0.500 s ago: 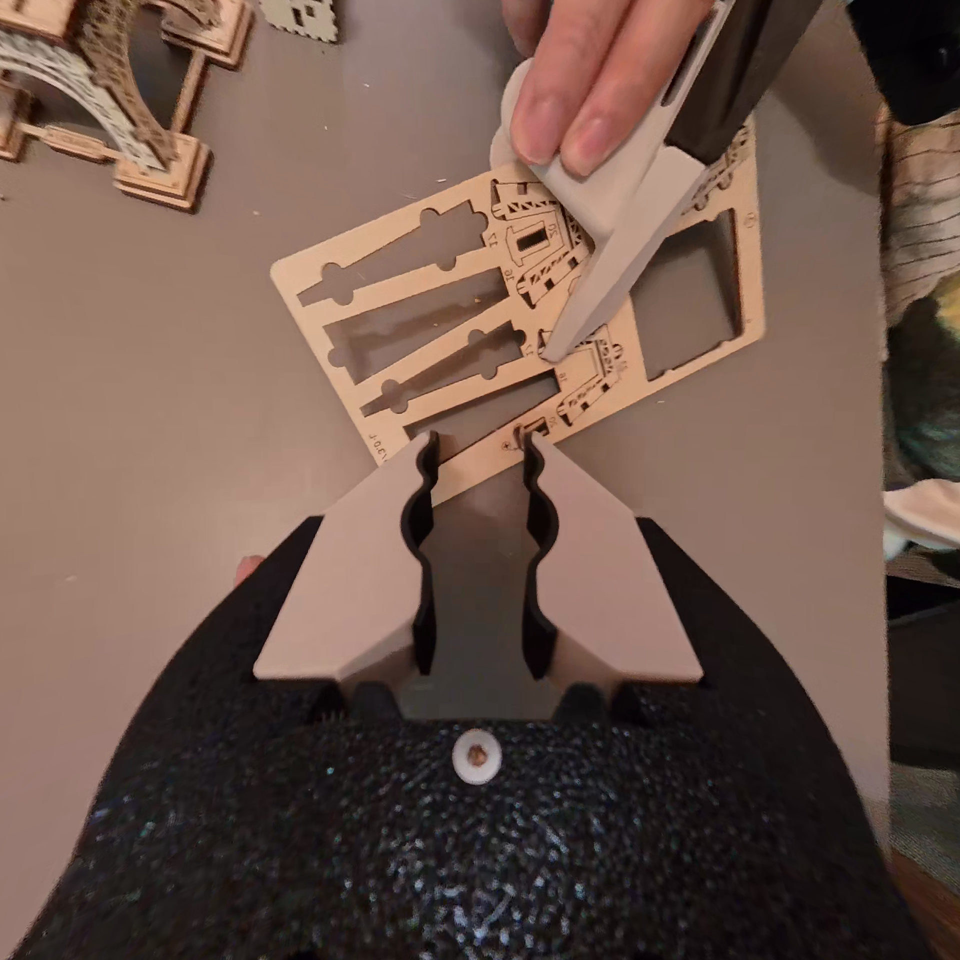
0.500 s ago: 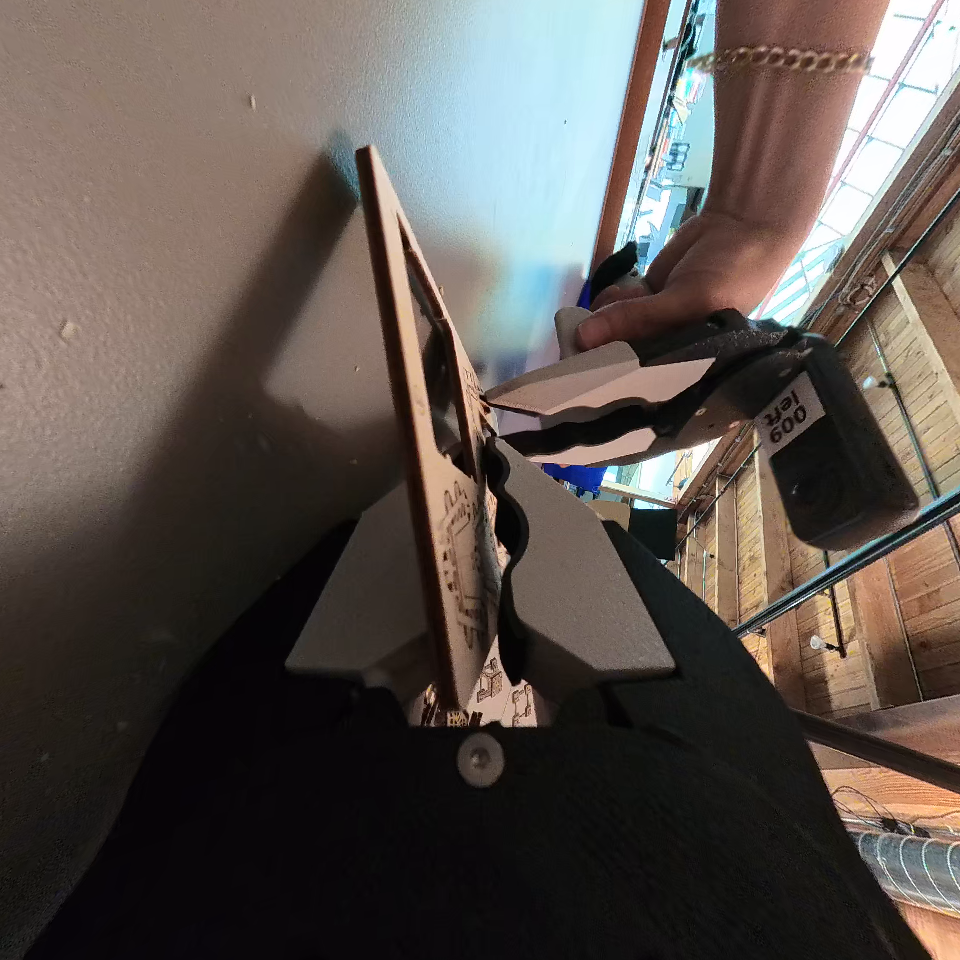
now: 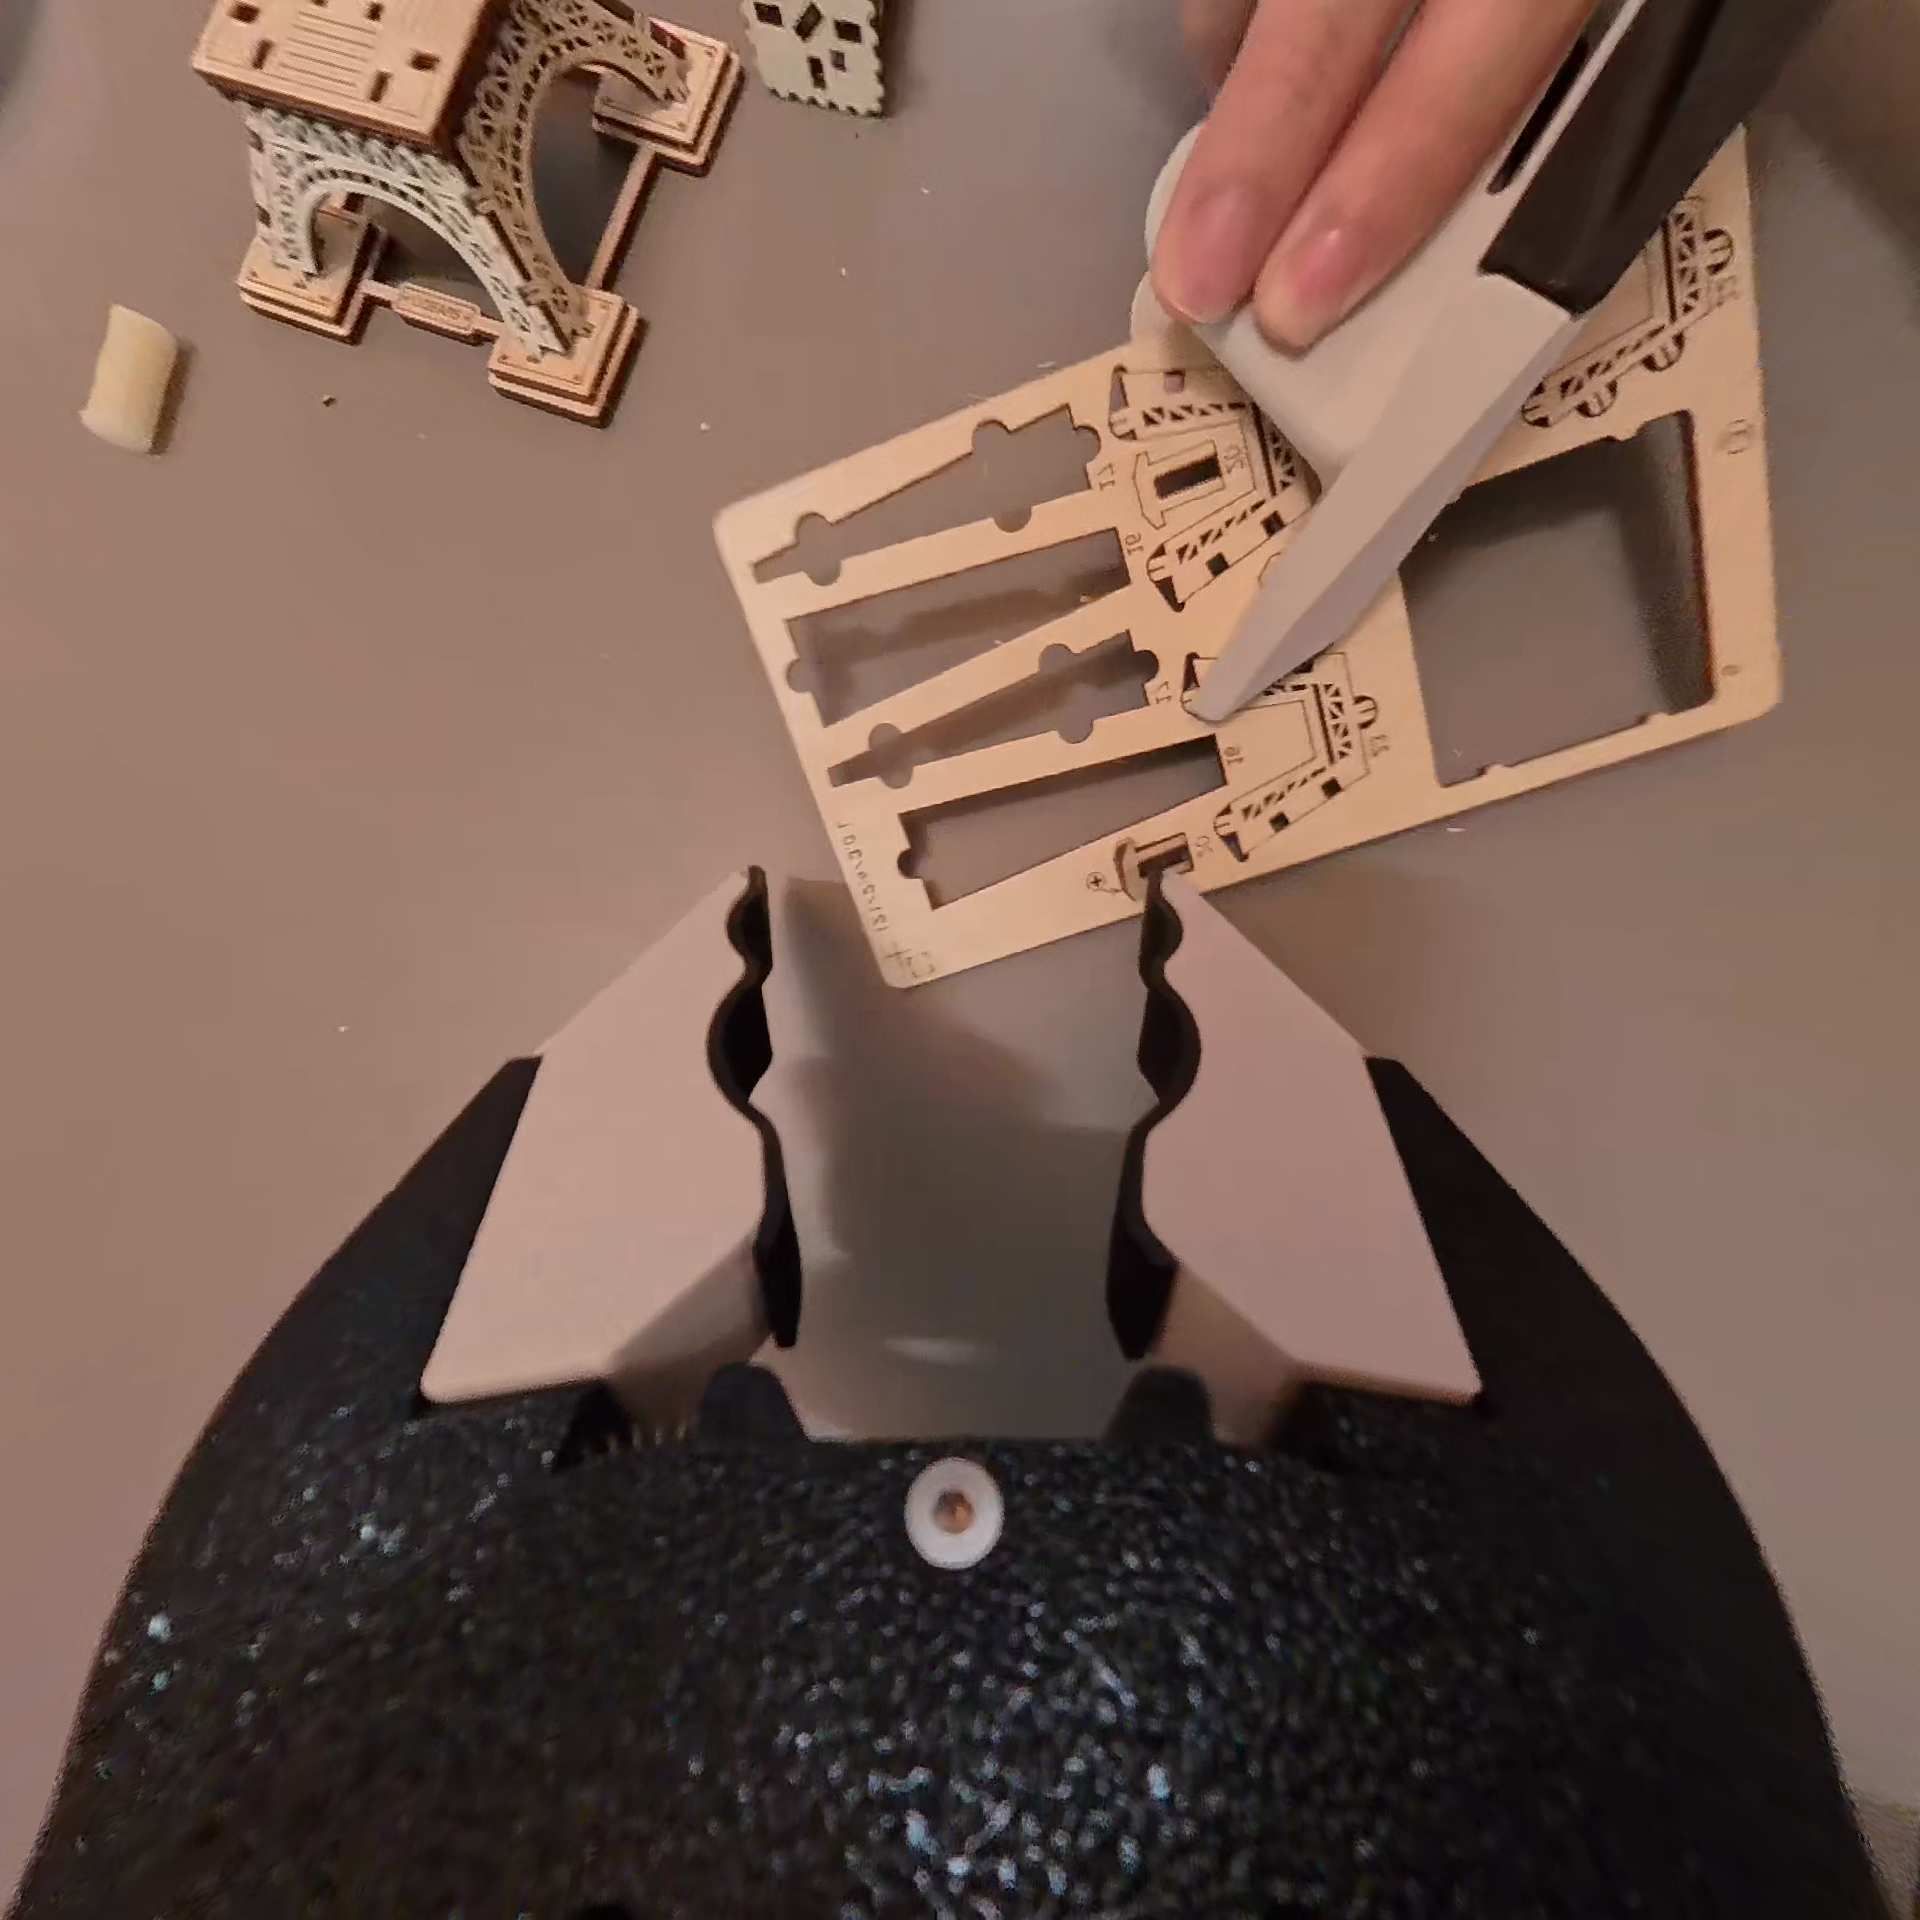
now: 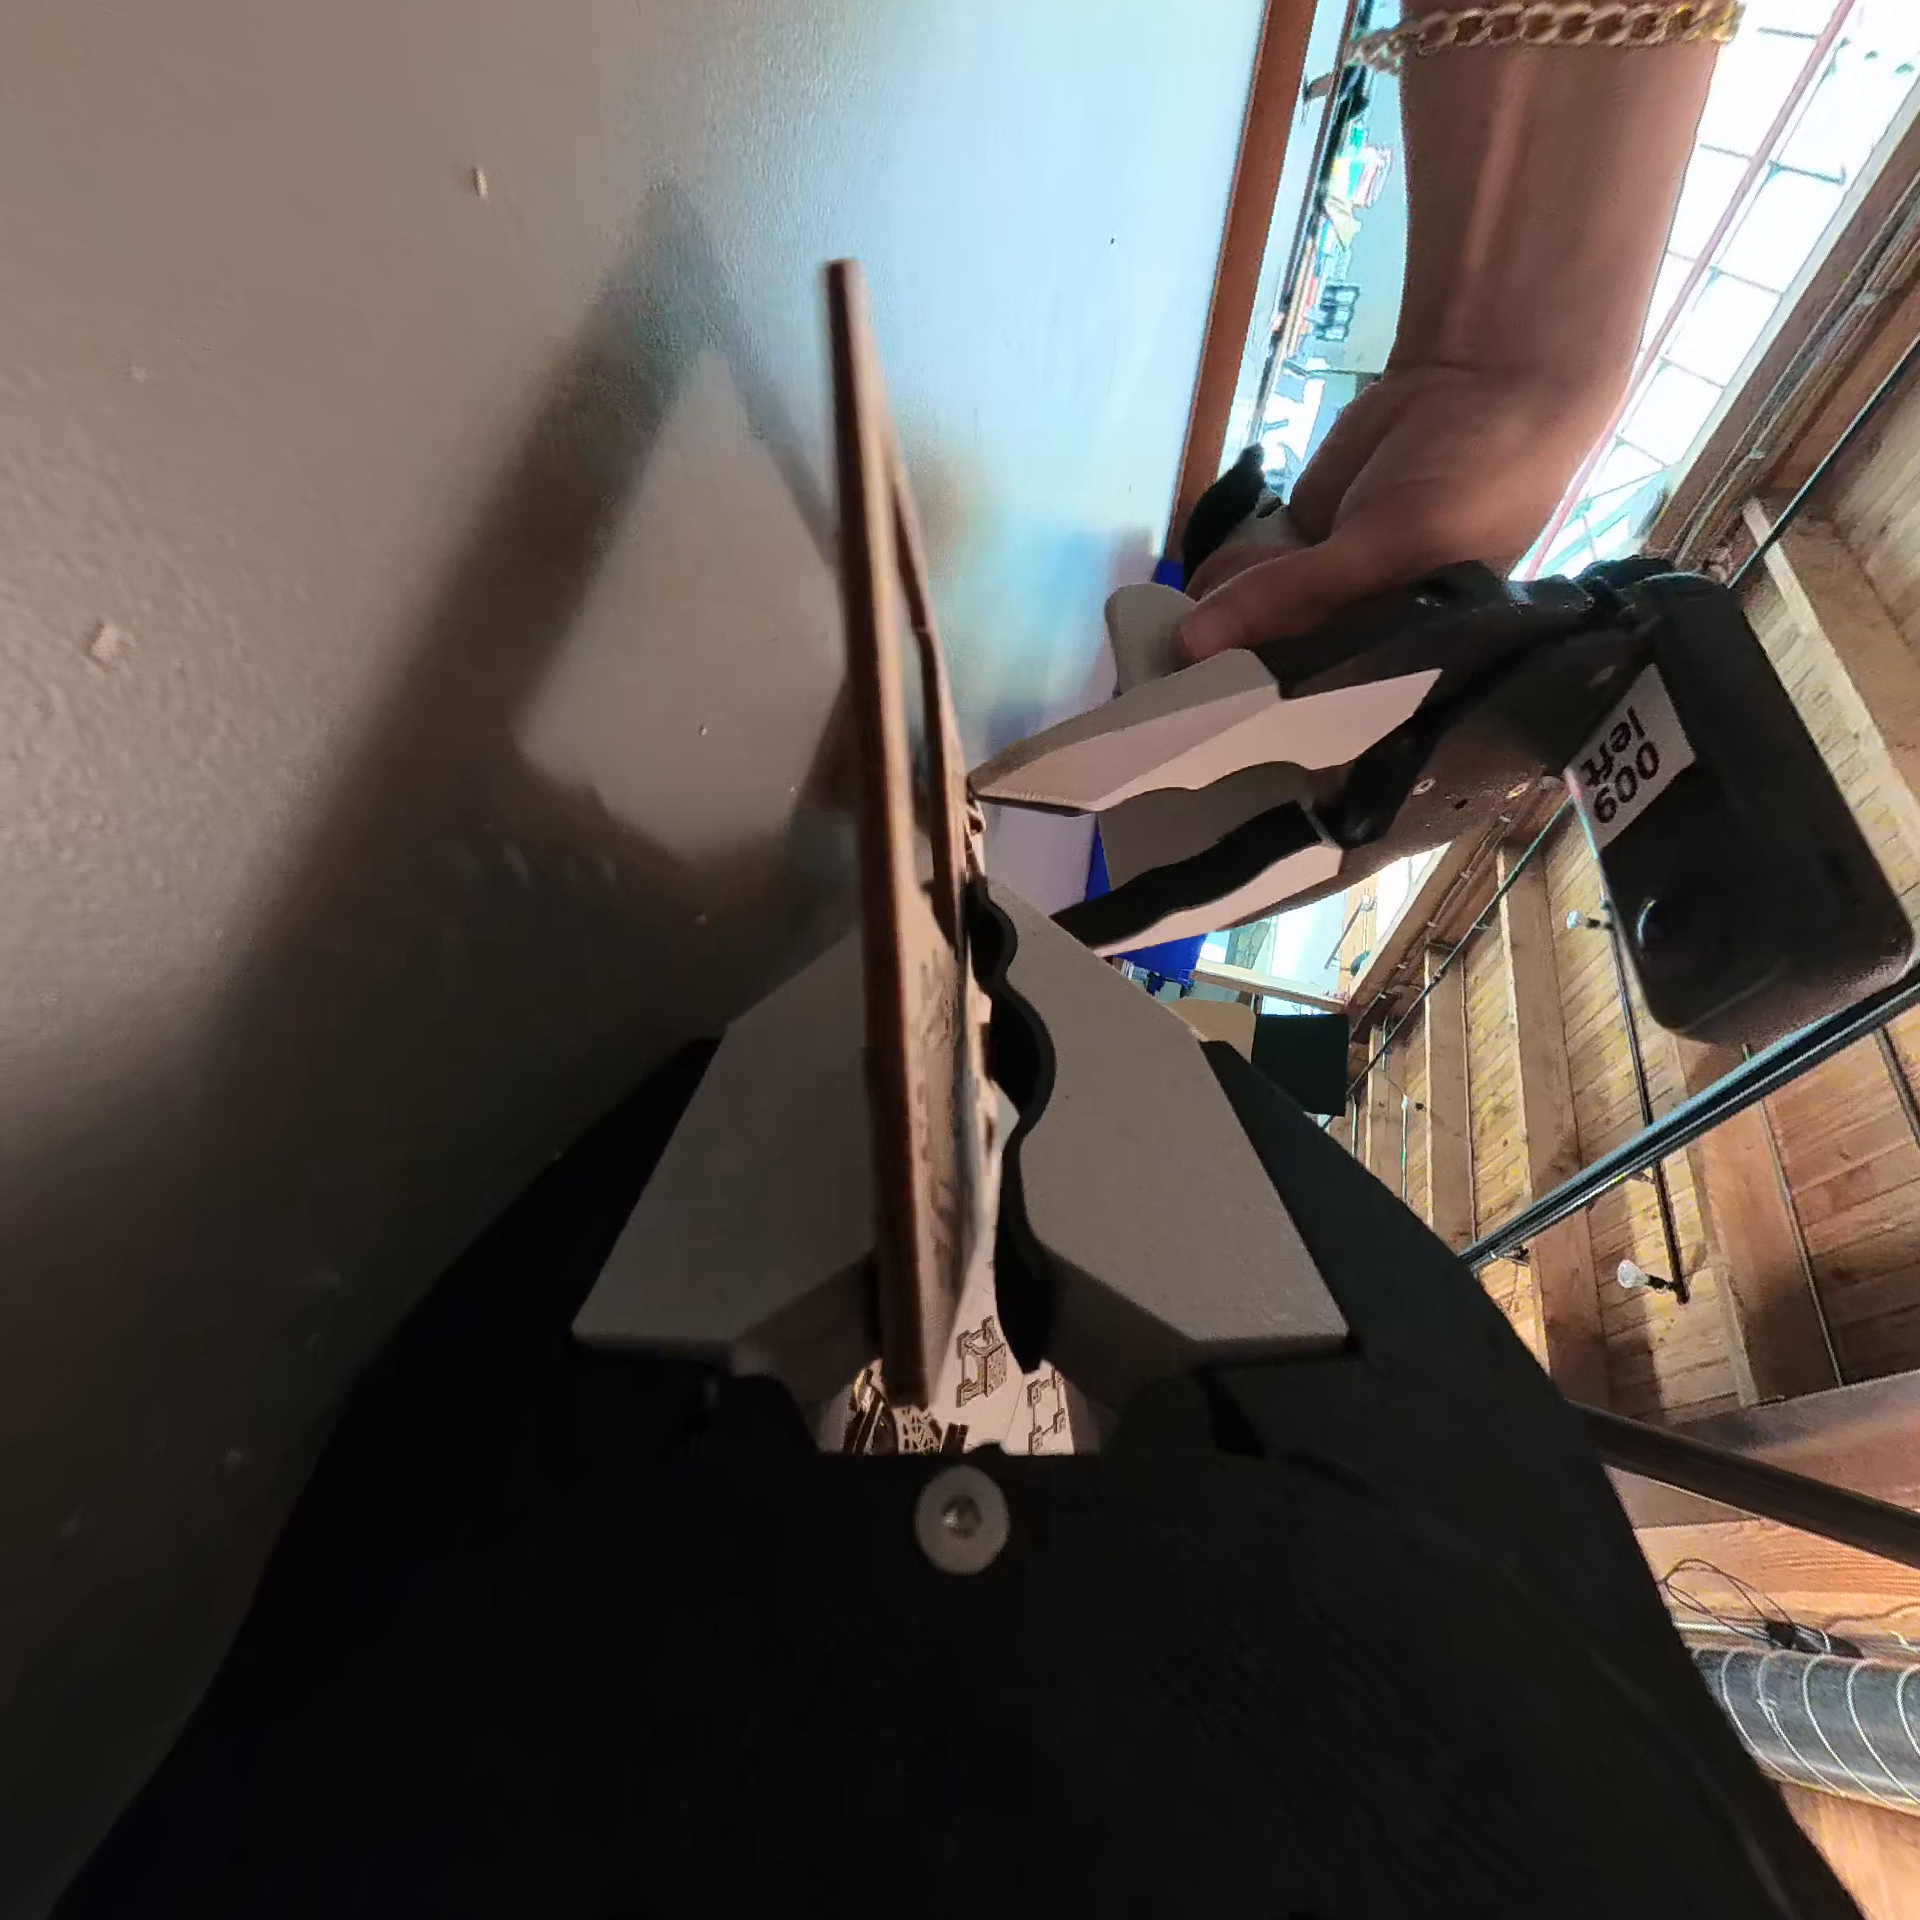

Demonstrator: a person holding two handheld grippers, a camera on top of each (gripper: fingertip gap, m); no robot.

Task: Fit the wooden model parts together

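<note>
My right gripper [image 4: 940,1039] clamps the wooden parts sheet [image 3: 1039,717], far edge hidden; left gripper [image 3: 956,904] gapes beside sheet, tower model [image 3: 457,197] cut off beyond

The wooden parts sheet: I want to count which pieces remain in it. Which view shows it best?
The left wrist view: the wooden parts sheet faces the camera, cutouts and remaining pieces visible. The right wrist view shows it edge-on, clamped in the right claw.

Tower model [image 3: 436,197] cropped at top edge; perforated piece [image 3: 821,52] likewise. Right gripper [image 3: 1210,707] hides part of sheet [image 3: 1039,665]; its engravings illegible.
</note>
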